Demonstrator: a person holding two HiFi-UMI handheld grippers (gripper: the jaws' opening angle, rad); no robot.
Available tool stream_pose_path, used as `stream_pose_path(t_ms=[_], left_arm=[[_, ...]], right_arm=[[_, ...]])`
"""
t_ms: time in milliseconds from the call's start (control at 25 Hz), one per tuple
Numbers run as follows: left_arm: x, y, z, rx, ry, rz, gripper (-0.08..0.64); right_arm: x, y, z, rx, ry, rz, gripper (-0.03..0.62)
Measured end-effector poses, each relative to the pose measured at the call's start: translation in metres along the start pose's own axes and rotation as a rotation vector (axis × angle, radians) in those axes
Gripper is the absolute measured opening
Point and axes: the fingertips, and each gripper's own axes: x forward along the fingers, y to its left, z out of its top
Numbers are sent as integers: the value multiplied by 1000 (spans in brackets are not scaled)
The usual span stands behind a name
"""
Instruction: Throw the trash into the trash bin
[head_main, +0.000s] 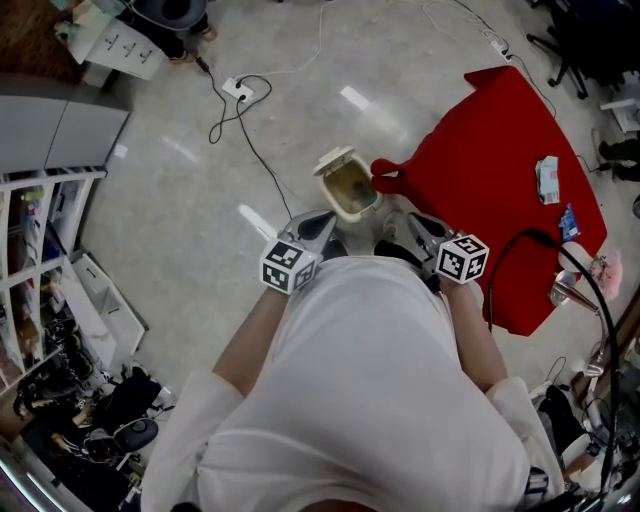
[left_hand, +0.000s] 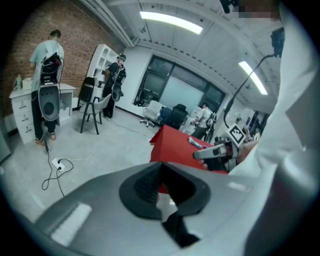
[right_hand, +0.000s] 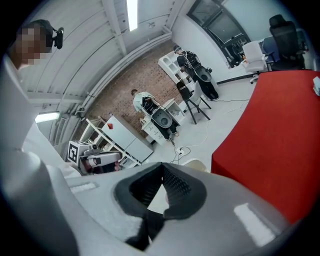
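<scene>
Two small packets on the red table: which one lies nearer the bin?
The white packet; the blue packet lies beyond it, farther from the bin.

Small cream plastic trash bin (head_main: 350, 187): stands upright on pale grey floor (head_main: 200, 200), mid-scene. Flip lid (head_main: 334, 160) thrown open, tipped up toward the far left. Mouth open, inside looks brownish; contents not readable. Bin sits just beside the left corner of the red-covered table (head_main: 480, 150). From the right gripper view only its cream rim (right_hand: 196, 163) shows.

Possible trash, both on the table's right part, well apart from the bin: white crumpled packet (head_main: 547, 180), farther; small blue wrapper (head_main: 568, 222), nearer. Too small to identify.
</scene>
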Motion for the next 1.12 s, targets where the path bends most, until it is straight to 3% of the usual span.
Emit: stream_pose_path(t_ms=[640,960,1120], left_arm=[[19,-13,3,-15,2,9,5],[25,-22,10,3,-3,-15,5],[41,-33,10,9,11,-26,5]], right_arm=[[-16,-20,13,3,-13,7,2],[-47,-63,26,53,-105,-108,3],[-74,-101,30,64,-120,-172,40]])
